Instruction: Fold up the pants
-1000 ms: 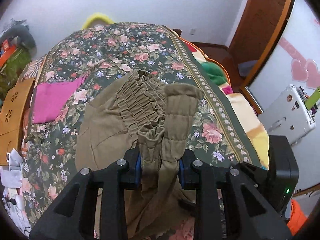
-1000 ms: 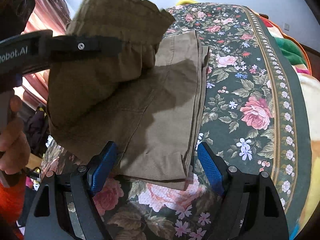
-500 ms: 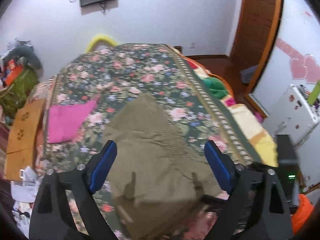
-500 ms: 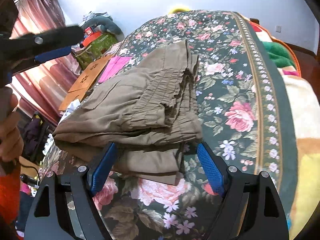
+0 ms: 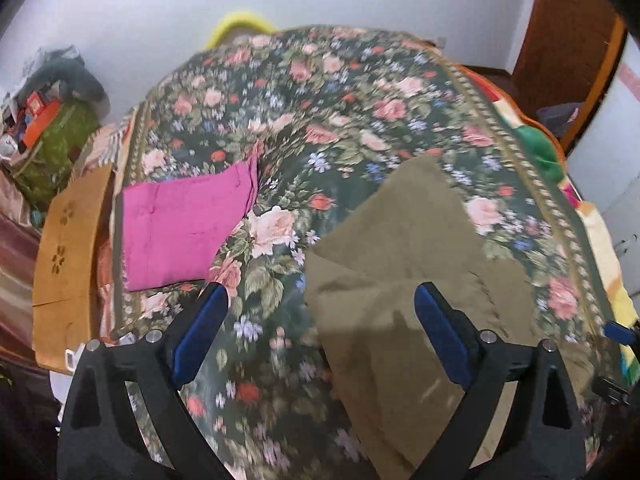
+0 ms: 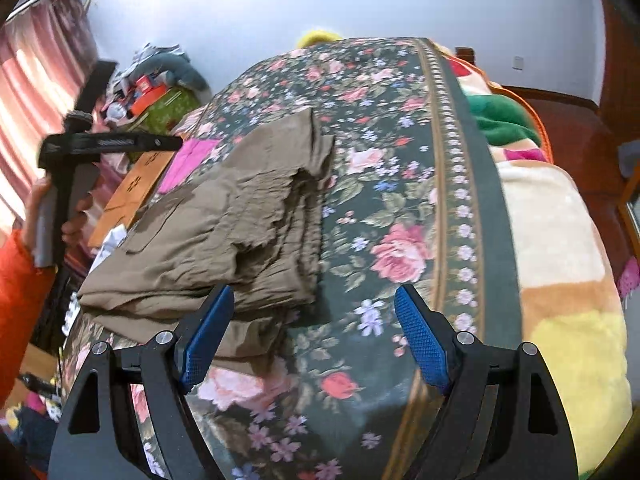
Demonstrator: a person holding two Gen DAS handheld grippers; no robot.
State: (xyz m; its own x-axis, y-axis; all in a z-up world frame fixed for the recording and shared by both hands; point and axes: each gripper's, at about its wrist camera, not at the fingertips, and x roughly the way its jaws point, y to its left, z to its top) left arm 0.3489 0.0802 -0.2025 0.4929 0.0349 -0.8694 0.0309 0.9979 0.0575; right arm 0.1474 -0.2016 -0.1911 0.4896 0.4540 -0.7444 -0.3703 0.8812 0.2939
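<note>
Pants (image 6: 224, 224): lying folded in a stacked bundle on the floral bedspread (image 6: 384, 184), toward its left side; gathered waistband edge is facing the bed's middle.
Left gripper (image 5: 320, 328): hanging above the bed with jaws spread wide, gripping nothing; its right blue pad is sitting over the pants (image 5: 400, 280), its left pad over bare bedspread (image 5: 320, 112).
Right gripper (image 6: 310, 334): hovering with jaws wide apart, holding nothing; its left pad is overlapping the near edge of the pants in view, contact not determinable.
Left hand (image 6: 60, 216): gripping the left gripper's handle, orange sleeve showing.
Pink cloth (image 5: 180, 224): lying flat on the bedspread, well apart from the pants.
Blanket (image 6: 560, 248): lying along the bed's right edge.
</note>
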